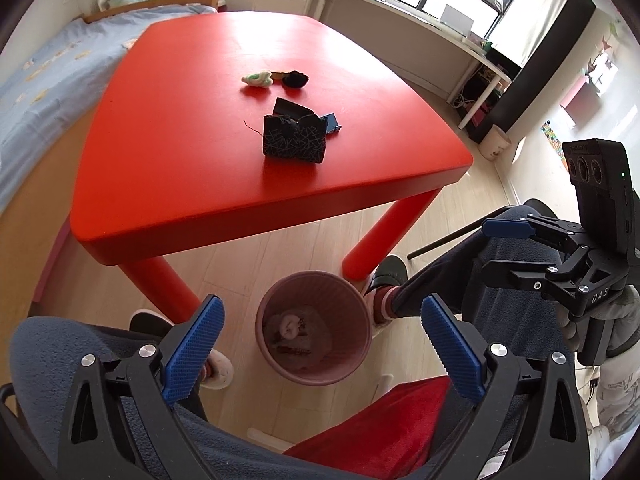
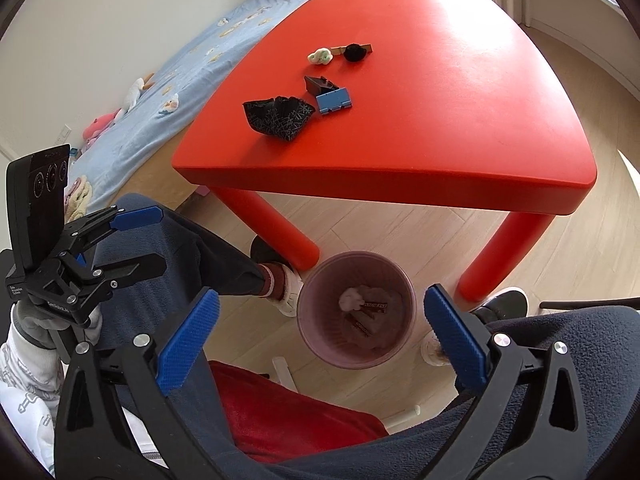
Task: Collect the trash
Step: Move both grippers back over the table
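Observation:
On the red table (image 1: 168,128) (image 2: 460,128) lie several trash pieces: a black patterned torn box (image 1: 294,140) (image 2: 278,117), a small blue-and-black box (image 1: 332,123) (image 2: 334,100), a white-green crumpled wad (image 1: 258,78) (image 2: 320,56) and a black wad (image 1: 295,79) (image 2: 354,52). A pink bin (image 1: 314,332) (image 2: 356,312) on the floor below the table's near edge holds wrappers and a tissue. My left gripper (image 1: 320,348) (image 2: 140,240) is open and empty above the bin. My right gripper (image 2: 320,344) (image 1: 504,248) is open and empty above the bin too.
The person's legs and feet (image 1: 384,280) flank the bin, with a red cushion (image 2: 288,412) under them. A bed with blue sheet (image 1: 48,80) runs along the table's left. A white desk (image 1: 400,20) and drawers stand under the window beyond.

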Demonstrator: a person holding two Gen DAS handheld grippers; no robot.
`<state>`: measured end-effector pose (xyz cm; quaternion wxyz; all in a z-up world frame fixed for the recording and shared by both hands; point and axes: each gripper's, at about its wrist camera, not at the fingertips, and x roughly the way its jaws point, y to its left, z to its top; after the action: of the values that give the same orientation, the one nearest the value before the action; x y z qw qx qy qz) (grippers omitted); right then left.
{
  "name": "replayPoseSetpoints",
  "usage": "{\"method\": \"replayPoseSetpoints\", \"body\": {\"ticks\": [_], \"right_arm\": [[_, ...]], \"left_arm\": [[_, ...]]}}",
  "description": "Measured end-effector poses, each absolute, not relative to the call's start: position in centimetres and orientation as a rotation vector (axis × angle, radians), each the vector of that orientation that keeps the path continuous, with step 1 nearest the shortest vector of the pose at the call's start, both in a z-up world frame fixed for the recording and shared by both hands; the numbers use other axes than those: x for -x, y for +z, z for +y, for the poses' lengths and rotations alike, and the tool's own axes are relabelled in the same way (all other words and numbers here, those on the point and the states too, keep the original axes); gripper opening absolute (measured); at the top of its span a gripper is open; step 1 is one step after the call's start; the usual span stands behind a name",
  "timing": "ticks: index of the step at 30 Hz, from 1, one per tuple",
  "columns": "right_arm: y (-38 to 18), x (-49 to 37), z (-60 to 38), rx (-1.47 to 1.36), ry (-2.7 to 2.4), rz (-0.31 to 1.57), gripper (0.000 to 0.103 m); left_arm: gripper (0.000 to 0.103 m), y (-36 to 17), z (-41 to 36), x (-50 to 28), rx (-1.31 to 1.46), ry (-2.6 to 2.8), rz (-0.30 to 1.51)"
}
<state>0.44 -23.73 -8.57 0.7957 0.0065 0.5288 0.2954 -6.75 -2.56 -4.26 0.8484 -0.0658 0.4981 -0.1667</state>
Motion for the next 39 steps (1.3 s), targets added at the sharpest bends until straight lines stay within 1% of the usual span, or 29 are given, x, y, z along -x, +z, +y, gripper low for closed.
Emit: {"method": "replayPoseSetpoints", "body": {"ticks": [24,32,39], "right_arm": [[-8.3,-1.0,-23.9,-0.029,0.628,1.139,0.1],[-6.7,-2.5,-23.6,-0.033,0.624,1.11,0.1],[-5.1,-5.5,-22.6,-0.023,0.611,1.088,0.1]], "left_arm": [[0.095,-3.8,-2.0,6.2,0.166,-0.342,1.035],[0.095,-2.6,-1.9,4.8,0.149,-0.337,1.005],[0.095,-2.1,-2.4,2.6,0.118,-0.335,0.988]]}}
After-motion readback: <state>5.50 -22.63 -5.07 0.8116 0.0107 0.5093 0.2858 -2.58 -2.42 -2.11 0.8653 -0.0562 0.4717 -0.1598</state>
